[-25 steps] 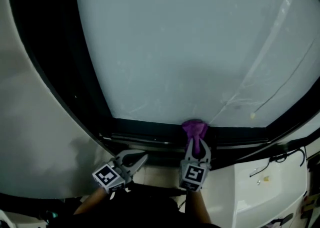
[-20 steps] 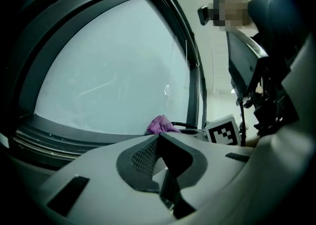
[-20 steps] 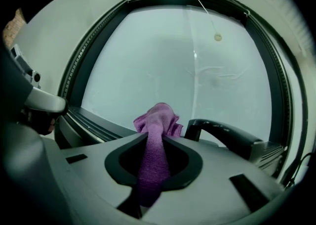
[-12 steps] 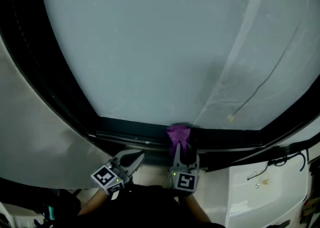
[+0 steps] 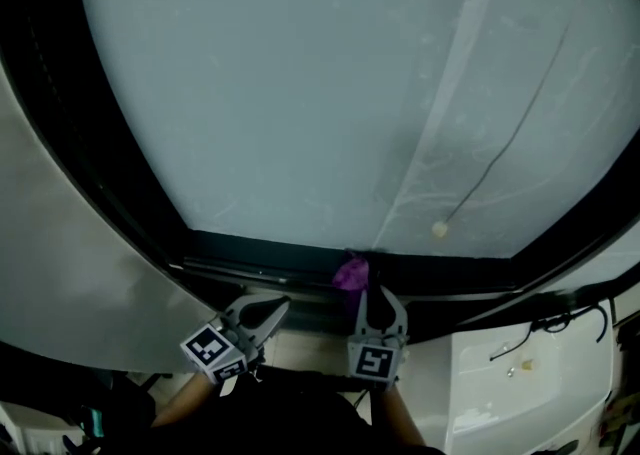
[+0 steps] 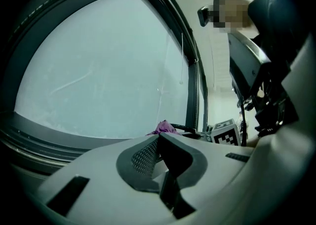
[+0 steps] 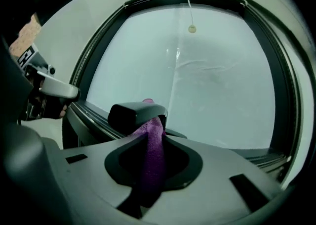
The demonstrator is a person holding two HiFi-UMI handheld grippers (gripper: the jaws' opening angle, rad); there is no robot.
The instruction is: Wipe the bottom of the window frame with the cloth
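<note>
A purple cloth (image 5: 351, 274) is bunched against the dark bottom rail of the window frame (image 5: 250, 247), near its middle. My right gripper (image 5: 367, 295) is shut on the cloth and points up at the rail. In the right gripper view the cloth (image 7: 153, 142) runs between the jaws toward the rail (image 7: 94, 116). My left gripper (image 5: 281, 306) is shut with nothing in it, just below the rail and left of the right gripper. In the left gripper view the jaws (image 6: 159, 139) meet at the tip, with the cloth (image 6: 165, 127) beyond.
The frosted pane (image 5: 320, 93) fills the frame. A thin pull cord with a bead (image 5: 439, 229) hangs in front of the glass at the right. A white unit (image 5: 520, 388) with black cables (image 5: 560, 315) stands at the lower right. A pale wall (image 5: 70, 283) lies left.
The right gripper and cloth have slid a little to the left along the bottom rail. The head view has shifted. The left gripper has stayed in place.
</note>
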